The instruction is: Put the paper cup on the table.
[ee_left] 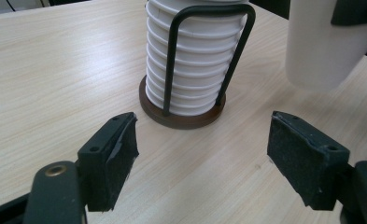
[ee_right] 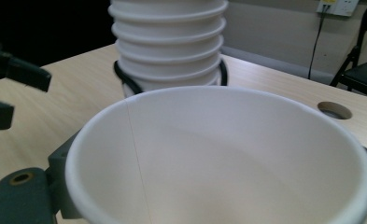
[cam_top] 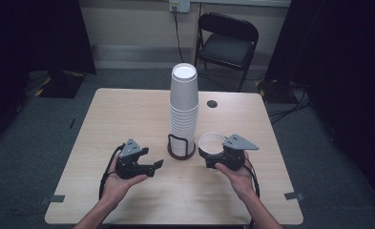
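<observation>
We hold a cup [cam_top: 212, 143] mouth-up in the right gripper [cam_top: 218, 160], just right of the stack [cam_top: 183, 107] in its holder [cam_top: 181, 148], while our left gripper [cam_top: 152, 166] waits wide open nearby, so placing it probably comes next.

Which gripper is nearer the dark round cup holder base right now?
Left, narrowly. The left gripper, open, points at the cup holder base from its left front. The right gripper, shut on a single cup, sits just right of it.
</observation>
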`<state>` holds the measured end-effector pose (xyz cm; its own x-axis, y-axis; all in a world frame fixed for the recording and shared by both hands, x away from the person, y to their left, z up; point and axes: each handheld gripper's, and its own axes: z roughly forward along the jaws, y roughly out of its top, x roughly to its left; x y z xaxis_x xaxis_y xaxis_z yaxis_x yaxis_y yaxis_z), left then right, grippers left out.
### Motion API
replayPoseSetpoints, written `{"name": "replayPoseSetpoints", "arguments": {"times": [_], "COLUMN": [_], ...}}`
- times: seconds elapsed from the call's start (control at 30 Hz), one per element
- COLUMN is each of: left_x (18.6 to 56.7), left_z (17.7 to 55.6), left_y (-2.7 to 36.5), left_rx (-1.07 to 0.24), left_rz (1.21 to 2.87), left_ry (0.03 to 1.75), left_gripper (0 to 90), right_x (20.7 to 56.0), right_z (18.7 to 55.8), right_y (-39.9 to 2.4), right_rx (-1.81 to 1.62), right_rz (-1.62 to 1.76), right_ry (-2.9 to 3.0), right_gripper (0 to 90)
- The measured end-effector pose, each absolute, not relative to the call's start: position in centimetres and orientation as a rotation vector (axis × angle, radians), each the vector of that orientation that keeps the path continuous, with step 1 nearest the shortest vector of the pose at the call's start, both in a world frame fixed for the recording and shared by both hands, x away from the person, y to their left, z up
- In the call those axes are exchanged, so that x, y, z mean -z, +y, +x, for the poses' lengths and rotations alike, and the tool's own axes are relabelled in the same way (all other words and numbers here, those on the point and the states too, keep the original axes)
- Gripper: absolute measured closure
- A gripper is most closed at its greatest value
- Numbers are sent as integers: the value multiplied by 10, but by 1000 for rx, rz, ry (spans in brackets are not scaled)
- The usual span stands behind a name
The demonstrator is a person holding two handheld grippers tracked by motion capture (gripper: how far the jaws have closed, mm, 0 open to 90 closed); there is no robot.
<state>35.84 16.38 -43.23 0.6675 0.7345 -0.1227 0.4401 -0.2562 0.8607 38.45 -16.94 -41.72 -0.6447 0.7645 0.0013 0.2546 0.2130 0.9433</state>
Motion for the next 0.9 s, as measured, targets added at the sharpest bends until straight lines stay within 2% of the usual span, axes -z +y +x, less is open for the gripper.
{"name": "replayPoseSetpoints", "arguments": {"times": [0.3,0.5,0.9], "left_x": [430,432,437], "left_z": [359,355,351], "left_y": [160,160,174], "left_rx": [-373,-399,-393], "left_rz": [1893,1930,1905], "left_ry": [921,908,914], "left_gripper": [237,236,234], "right_x": [416,411,406], "right_z": [412,432,473], "right_y": [-184,-183,-176], "right_rx": [-1402,-1396,-1389], "right_rz": [1016,1041,1097], "right_ry": [1963,1935,1857], "right_gripper": [120,120,120]}}
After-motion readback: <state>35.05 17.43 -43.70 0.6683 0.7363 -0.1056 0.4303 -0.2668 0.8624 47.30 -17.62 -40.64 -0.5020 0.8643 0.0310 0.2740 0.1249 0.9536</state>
